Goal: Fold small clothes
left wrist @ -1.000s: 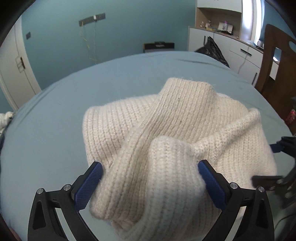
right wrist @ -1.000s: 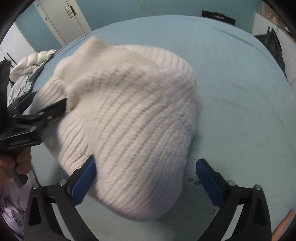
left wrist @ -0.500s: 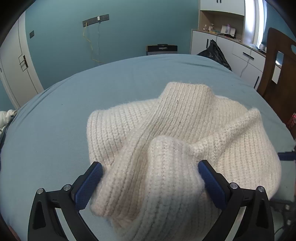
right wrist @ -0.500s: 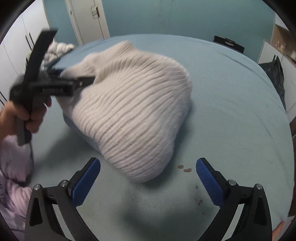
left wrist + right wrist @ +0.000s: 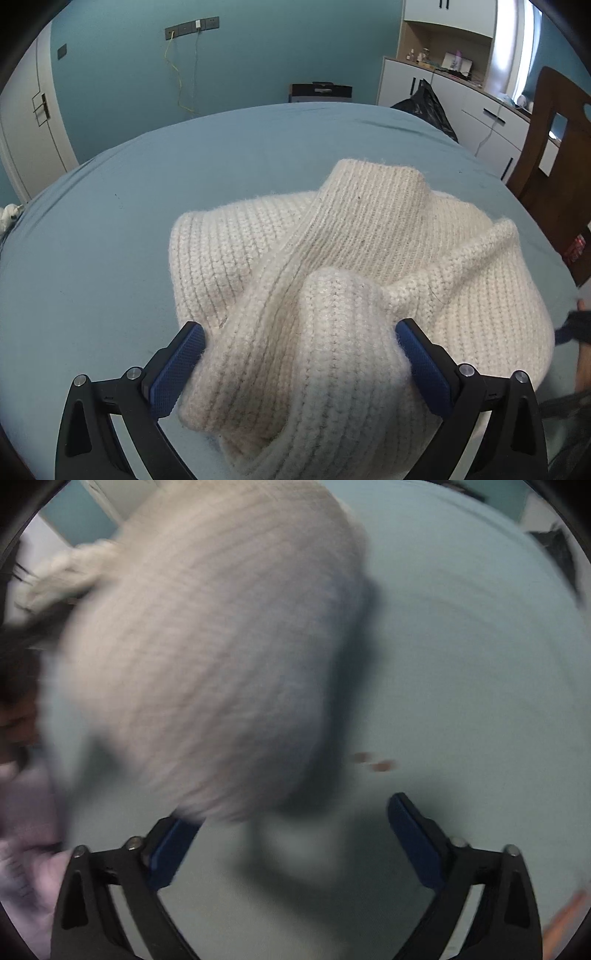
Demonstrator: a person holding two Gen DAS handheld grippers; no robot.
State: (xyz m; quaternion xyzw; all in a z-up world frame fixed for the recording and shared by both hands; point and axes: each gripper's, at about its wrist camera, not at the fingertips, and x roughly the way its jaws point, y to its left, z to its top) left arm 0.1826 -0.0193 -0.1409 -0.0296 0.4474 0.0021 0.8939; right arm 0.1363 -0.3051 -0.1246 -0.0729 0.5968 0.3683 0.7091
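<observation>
the cream knitted sweater (image 5: 354, 280) lies bunched on the blue bed (image 5: 110, 229), filling the middle of the left wrist view. one thick fold runs toward 12 o'clock and a ridge of knit toward 2 o'clock. the left tool (image 5: 301, 363) has its jaws spread wide on either side of a bulging lump of the knit; the blue pads touch or nearly touch the wool, but i cannot tell that they pinch it.

in the blurred right wrist view the sweater (image 5: 214, 646) sits at about 11 o'clock, and the right tool (image 5: 291, 834) is open and grips nothing, with bare bed between its pads.

as a judgement, the folding is only partly done: the sweater is gathered into a loose heap, not a flat, squared packet, so smoothing and final folds remain.
</observation>
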